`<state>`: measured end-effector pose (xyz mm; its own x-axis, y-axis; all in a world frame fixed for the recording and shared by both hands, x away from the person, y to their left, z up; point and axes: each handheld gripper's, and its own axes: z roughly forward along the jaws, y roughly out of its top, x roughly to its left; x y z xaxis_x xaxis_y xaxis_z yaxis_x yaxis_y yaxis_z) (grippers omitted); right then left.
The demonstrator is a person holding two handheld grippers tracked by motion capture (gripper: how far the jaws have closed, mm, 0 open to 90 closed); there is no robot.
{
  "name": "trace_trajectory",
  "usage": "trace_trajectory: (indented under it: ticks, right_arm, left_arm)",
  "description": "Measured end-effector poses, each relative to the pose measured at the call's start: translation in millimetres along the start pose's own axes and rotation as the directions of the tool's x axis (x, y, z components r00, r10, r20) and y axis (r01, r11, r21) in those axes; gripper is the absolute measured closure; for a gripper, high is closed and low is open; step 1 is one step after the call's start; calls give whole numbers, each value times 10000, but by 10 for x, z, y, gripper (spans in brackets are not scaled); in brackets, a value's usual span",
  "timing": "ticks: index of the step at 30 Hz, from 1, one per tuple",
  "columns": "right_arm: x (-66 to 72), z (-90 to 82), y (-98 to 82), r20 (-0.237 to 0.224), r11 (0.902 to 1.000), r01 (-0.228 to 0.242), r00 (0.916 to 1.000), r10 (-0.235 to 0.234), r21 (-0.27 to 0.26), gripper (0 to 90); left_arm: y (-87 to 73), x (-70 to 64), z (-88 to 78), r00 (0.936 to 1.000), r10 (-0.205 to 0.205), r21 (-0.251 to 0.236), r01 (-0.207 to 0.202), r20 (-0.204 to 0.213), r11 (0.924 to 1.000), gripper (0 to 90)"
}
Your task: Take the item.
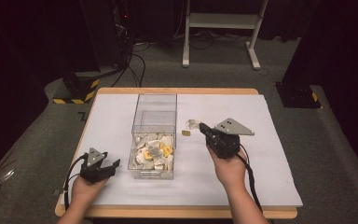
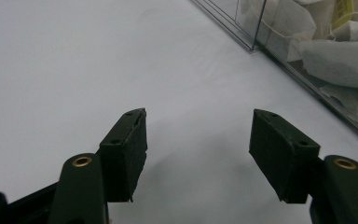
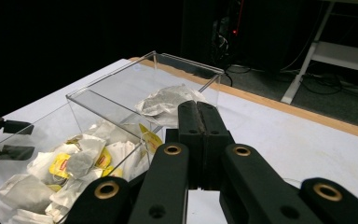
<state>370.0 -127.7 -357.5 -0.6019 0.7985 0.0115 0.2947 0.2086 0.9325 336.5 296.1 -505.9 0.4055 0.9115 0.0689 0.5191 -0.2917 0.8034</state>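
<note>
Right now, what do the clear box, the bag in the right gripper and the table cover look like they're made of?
Clear rectangular box: rigid acrylic-like plastic, glossy; see-through walls, bright edges. White tea bag held by the shut right gripper: thin matte filter paper, probably; dark contents show through. Pale flat table cover: smooth matte sheet, paper or laminate, can't tell which. Wooden-looking table edge.

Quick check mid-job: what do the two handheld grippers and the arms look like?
Both grippers are black, each topped by a grey three-cornered plate: left gripper, right gripper. Black cables trail back from both. Close up, the fingers are black blocks on black links with brass-coloured rivets. The forearms are bare, with no sleeves in view.
</note>
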Motion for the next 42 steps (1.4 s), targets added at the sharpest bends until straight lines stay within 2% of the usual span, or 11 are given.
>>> trace_trajectory:
  ticks: [23, 32, 38, 42]
  right_arm:
    - [-265, -95, -12, 726, 9995, -323, 9968, 324, -26, 900]
    - [-381, -118, -62, 987, 9977, -674, 9929, 663, 79, 900]
    - [-468, -133, -91, 1123, 9977, -676, 9915, 661, 95, 900]
    - [-519, -142, -124, 1271, 9973, -724, 9894, 699, 154, 900]
  left_arm:
    - [-1, 0, 0, 10000, -6, -7, 6, 0, 10000, 371]
    - [-2, 15, -4, 9999, -143, -33, 143, -6, 9999, 370]
    - [6, 2, 10, 10000, 8, 97, -8, 9, 10000, 372]
    - [-3, -3, -2, 10000, -46, -55, 46, -27, 10000, 371]
